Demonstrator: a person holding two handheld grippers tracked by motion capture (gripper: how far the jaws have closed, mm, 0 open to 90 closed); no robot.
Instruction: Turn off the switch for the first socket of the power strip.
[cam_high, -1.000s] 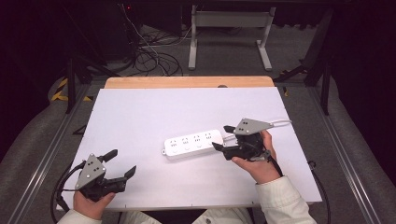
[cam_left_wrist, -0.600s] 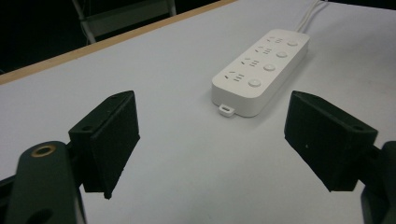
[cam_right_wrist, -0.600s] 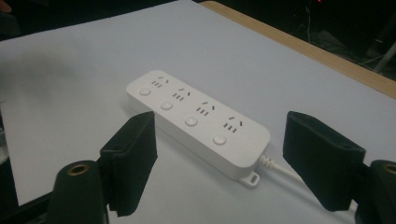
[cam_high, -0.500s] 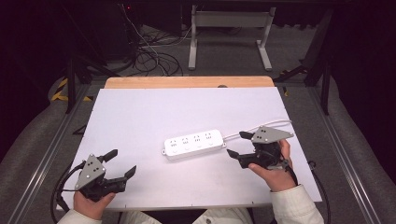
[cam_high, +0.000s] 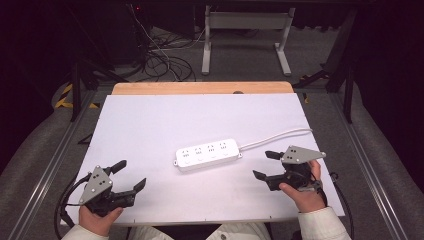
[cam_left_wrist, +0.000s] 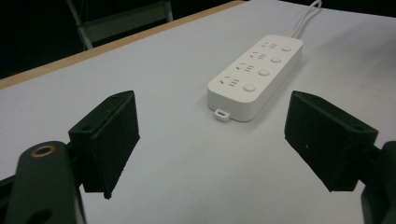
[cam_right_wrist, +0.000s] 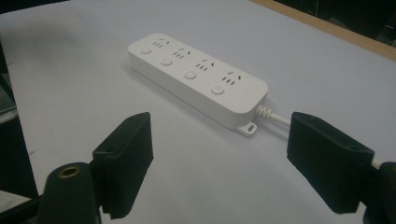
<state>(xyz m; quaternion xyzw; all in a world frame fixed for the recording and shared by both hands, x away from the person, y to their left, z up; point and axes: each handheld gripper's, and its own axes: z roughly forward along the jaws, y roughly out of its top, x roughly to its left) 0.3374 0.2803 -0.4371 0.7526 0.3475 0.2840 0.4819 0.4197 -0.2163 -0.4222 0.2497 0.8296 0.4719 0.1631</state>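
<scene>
**Power strip free on bench, both grippers released**

White power strip (cam_high: 207, 154) lies flat near the middle of the white bench (cam_high: 150, 120), long axis running left to right with a slight tilt, sockets and buttons facing up. I count four round buttons along one edge in the right gripper view (cam_right_wrist: 196, 77). Its white cable (cam_high: 280, 136) leaves the right end and curves off toward the right edge of the bench. A small mounting tab sticks out at each end.

Right gripper (cam_high: 266, 165) sits just right of the strip's cable end, apart from it, pointing left at it. Its jaws have just been opening and now stand wide, nothing between the pads. From my right gripper view the strip lies ahead of the jaws, not touched.

Left gripper (cam_high: 129, 175) rests at the near left corner of the bench, well apart from the strip, jaws also spread with nothing held. In the left gripper view the strip (cam_left_wrist: 257, 77) shows beyond the jaws, end-on.

Bench has a wooden strip (cam_high: 200, 88) along its far edge.
</scene>
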